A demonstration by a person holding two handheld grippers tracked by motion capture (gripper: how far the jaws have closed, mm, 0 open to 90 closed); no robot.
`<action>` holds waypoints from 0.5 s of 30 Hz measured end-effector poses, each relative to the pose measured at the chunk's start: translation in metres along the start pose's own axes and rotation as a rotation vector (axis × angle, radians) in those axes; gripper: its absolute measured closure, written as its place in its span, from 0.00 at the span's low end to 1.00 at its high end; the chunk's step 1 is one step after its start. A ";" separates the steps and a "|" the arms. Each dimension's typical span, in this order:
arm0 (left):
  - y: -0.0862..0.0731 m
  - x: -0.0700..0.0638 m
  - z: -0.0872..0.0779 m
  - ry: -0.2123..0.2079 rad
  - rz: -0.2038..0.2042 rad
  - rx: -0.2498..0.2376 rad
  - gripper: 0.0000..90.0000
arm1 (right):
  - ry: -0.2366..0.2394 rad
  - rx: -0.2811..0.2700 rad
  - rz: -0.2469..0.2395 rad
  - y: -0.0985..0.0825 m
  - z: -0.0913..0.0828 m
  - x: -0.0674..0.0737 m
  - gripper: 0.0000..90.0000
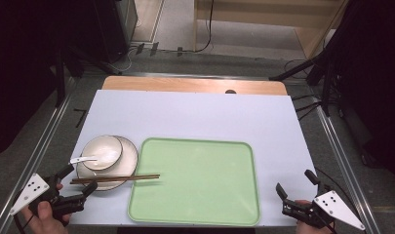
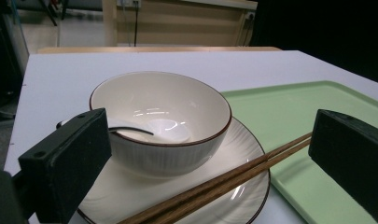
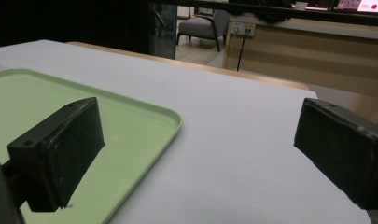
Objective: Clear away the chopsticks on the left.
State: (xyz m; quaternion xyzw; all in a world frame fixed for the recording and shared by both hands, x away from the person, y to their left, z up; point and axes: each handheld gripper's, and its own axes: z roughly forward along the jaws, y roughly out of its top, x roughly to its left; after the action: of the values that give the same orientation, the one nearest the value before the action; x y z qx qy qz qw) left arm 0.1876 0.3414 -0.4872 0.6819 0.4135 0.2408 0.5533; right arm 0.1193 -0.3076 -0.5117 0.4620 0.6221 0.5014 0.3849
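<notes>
high view first: the left gripper (image 1: pixel 79 181) sat at about 7 o'clock on the table (image 1: pixel 195 112), jaws apart and holding nothing, right next to the plate (image 1: pixel 130 161). the bowl (image 1: pixel 102 152) stood on that plate with a white spoon (image 1: pixel 84 159) poking out toward 9 o'clock, and the chopsticks (image 1: pixel 115 179) lay across the plate's near rim with their tips hanging over the edge of the green tray (image 1: pixel 195 180). the right gripper (image 1: pixel 296 185) was down at 5 o'clock, jaws apart too, empty, well clear of everything

left gripper view: this one showed what the top cam couldn't, the chopsticks (image 2: pixel 224 179) were just resting loose on the plate (image 2: pixel 242 154) rim, running up toward 2 o'clock, and the spoon (image 2: pixel 149 128) was lying inside the bowl (image 2: pixel 161 121). both jaws stood wide, straddling the whole stack

my worry was that a jaw could clip the chopsticks on the way in and roll them off the plate, since nothing pins them. grabbing the plate by its thin rim could also tip the bowl or let it slide

right gripper view: just a corner of the tray (image 3: pixel 130 116) at 9 o'clock and bare table (image 3: pixel 233 154) between the open jaws, so it told nothing about the dishes
</notes>
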 end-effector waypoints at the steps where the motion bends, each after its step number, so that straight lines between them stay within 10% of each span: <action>1: 0.001 -0.002 0.001 -0.001 -0.001 -0.006 0.00 | -0.002 0.009 -0.003 0.000 0.001 0.000 0.02; 4: 0.006 -0.013 0.002 0.003 0.023 -0.026 0.04 | -0.004 0.040 -0.016 -0.002 0.004 0.000 0.02; 9: 0.012 -0.033 0.008 0.019 0.050 -0.003 0.41 | -0.023 0.043 -0.011 -0.004 0.005 -0.001 0.02; 15: 0.009 -0.048 0.024 -0.136 0.031 0.091 0.91 | -0.040 0.072 -0.010 -0.005 0.008 -0.001 0.02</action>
State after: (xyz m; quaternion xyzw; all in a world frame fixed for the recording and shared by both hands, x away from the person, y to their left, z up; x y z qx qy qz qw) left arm 0.1834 0.2878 -0.4786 0.7273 0.3748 0.1834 0.5449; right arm 0.1261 -0.3066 -0.5184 0.4823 0.6341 0.4676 0.3829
